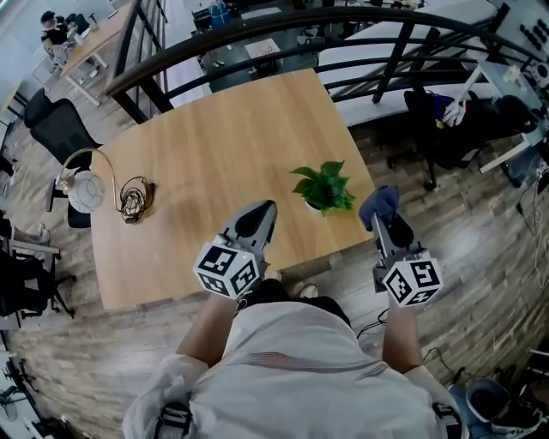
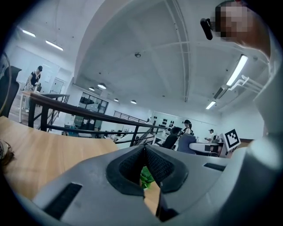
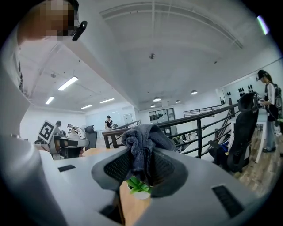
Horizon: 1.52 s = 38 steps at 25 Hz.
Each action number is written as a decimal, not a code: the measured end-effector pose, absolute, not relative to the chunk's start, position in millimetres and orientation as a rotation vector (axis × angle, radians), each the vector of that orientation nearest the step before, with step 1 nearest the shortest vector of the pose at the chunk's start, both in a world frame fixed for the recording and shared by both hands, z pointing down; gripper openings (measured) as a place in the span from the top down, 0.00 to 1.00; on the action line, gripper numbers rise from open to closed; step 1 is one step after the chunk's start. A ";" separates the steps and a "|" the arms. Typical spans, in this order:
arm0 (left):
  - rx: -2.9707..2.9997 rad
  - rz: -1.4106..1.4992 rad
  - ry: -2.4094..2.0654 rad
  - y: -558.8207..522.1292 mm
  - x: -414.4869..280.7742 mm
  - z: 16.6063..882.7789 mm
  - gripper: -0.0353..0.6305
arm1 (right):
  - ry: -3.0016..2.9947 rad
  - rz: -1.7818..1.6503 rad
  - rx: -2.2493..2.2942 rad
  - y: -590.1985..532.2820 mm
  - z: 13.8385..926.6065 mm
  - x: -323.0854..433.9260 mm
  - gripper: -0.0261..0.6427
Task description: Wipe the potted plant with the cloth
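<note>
A small green potted plant (image 1: 323, 188) in a white pot stands near the right front edge of the wooden table (image 1: 214, 154). My right gripper (image 1: 383, 219) is off the table's right side, just right of the plant, shut on a dark blue-grey cloth (image 1: 378, 204) that bunches above its jaws. In the right gripper view the cloth (image 3: 143, 145) fills the jaws and the plant (image 3: 138, 186) shows below it. My left gripper (image 1: 262, 214) is shut and empty, over the table's front edge to the left of the plant. The plant (image 2: 147, 177) peeks between its jaws.
A white desk lamp with a coiled cable (image 1: 129, 199) lies at the table's left side. A dark metal railing (image 1: 343, 21) curves behind the table. Office chairs (image 1: 56, 129) stand at the left and a dark chair (image 1: 446, 120) at the right.
</note>
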<state>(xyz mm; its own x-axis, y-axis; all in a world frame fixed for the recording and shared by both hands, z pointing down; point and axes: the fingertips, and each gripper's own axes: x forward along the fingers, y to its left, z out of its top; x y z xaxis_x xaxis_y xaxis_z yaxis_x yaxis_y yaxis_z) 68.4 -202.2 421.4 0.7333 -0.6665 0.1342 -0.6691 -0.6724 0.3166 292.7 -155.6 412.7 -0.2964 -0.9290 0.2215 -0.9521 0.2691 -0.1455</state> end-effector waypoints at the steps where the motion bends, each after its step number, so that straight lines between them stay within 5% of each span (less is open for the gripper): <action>1: 2.581 0.008 -1.031 -209.1 67.9 423.8 0.92 | -2.423 0.395 1.797 -163.0 416.1 291.0 0.71; 20: 2.324 0.055 -0.897 -264.4 35.9 511.7 0.92 | -2.345 0.446 1.734 -241.4 437.5 249.0 0.71; 23: 2.200 0.067 -0.796 -254.7 53.8 547.5 0.70 | -2.360 0.478 1.695 -245.3 446.1 254.1 0.71; 38: 1.828 0.048 -0.616 -253.0 157.6 643.4 0.69 | -2.420 0.582 1.548 -267.2 472.7 300.6 0.71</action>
<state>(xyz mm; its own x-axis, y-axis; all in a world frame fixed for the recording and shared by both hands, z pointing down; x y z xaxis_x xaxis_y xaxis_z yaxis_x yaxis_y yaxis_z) 157.6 -253.0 643.4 0.8616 -0.3853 0.3306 -0.4318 -0.2138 0.8763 300.6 -267.2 472.7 -0.4265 -0.8209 0.3798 -0.9038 0.3707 -0.2137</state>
